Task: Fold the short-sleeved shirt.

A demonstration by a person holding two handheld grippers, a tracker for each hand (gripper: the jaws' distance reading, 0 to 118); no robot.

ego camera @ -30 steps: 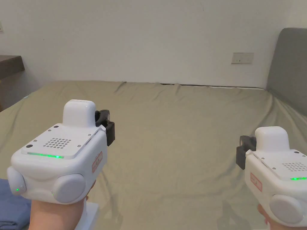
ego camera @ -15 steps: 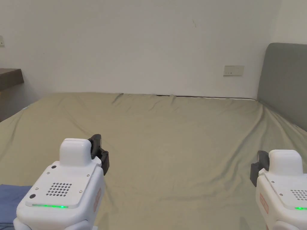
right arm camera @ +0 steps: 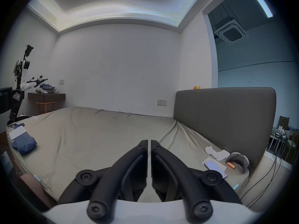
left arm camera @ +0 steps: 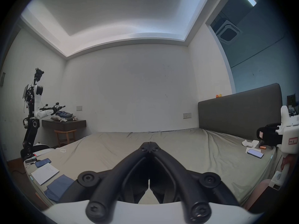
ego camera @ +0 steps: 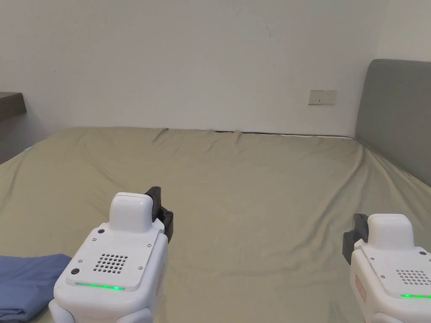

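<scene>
A blue shirt (ego camera: 25, 286) lies folded in a flat bundle on the olive bed sheet (ego camera: 252, 189) at the near left corner; it also appears in the left gripper view (left arm camera: 58, 187) and the right gripper view (right arm camera: 24, 142). My left gripper (ego camera: 160, 210) hovers over the sheet just right of the shirt, its jaws shut with nothing between them (left arm camera: 149, 144). My right gripper (ego camera: 352, 239) is held above the near right part of the bed, jaws together and empty (right arm camera: 149, 141). Neither gripper touches the shirt.
A grey headboard (ego camera: 395, 113) bounds the bed on the right. Near it lie a phone (right arm camera: 215, 167), white socks (right arm camera: 212, 152) and a headset (right arm camera: 239, 159). A white sheet of paper (left arm camera: 44, 172) and a phone lie beyond the shirt. A robot (left arm camera: 32, 114) stands by a wall shelf.
The head camera has tilted up and turned a little, so both grippers sit lower in the picture. More of the blue shirt shows at lower left. Both grippers stay shut.
</scene>
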